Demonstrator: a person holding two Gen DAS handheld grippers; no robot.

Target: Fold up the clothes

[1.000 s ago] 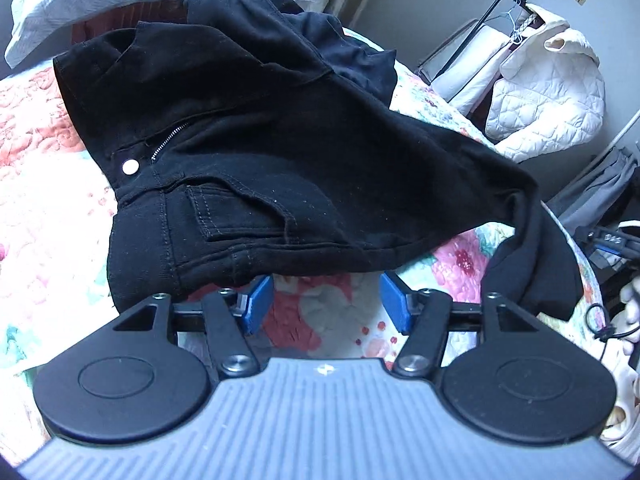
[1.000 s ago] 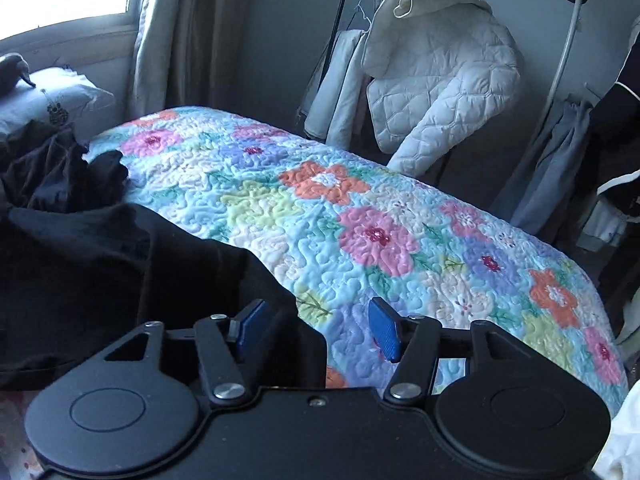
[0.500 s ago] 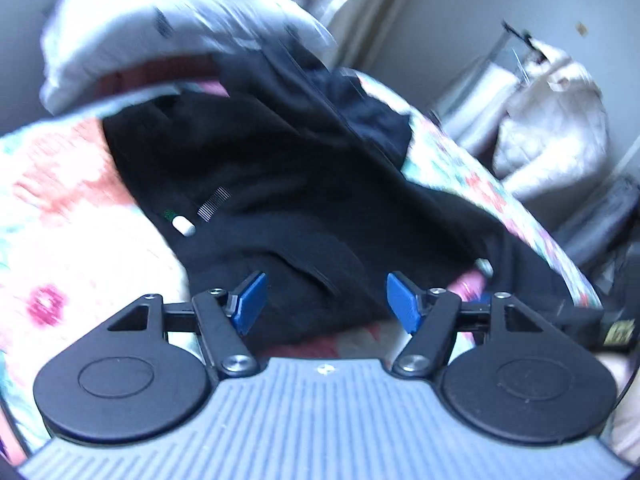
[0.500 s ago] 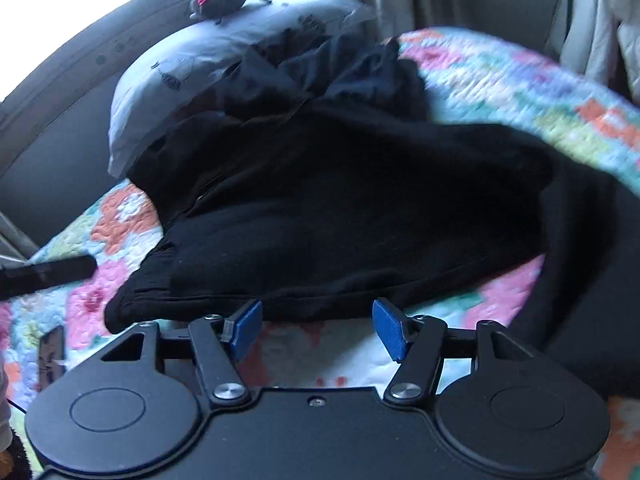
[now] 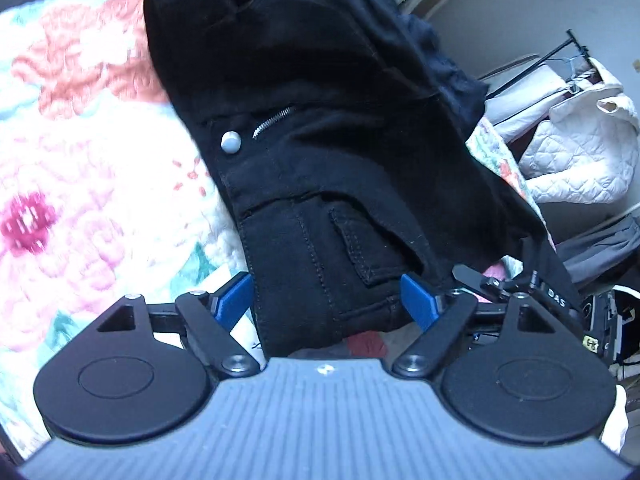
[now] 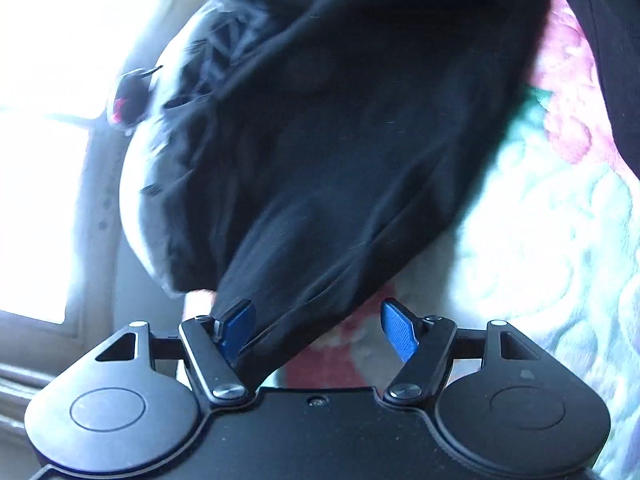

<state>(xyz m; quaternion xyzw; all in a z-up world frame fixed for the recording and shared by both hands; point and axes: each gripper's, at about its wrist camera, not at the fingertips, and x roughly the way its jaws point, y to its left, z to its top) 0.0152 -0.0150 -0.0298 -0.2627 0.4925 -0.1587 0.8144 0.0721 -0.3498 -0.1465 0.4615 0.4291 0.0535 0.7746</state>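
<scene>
Black jeans (image 5: 320, 184) lie crumpled on the floral quilt, with a silver button (image 5: 231, 142) and an open zip showing. My left gripper (image 5: 326, 300) is low over the waistband corner. Its jaws are opening, and the pocketed cloth lies between the blue pads (image 5: 236, 300) without being pinched. In the right wrist view the black jeans (image 6: 340, 140) fill the middle. My right gripper (image 6: 316, 330) has a cloth edge running between its jaws. These jaws are opening too, and the right pad (image 6: 398, 330) is off the fabric. The view is blurred.
The floral quilt (image 5: 80, 184) covers the bed. A white pillow (image 6: 140, 200) and a small dark plush toy (image 6: 128, 100) lie by the bright window. A clothes rack with a white quilted jacket (image 5: 580, 152) stands beyond the bed. Black gear (image 5: 556, 300) is close on the right.
Both grippers have come down close to the jeans and their jaws have spread wider. The right view swung from the clothes rack to the jeans and rolled. Cloth now lies between both pairs of jaws.
</scene>
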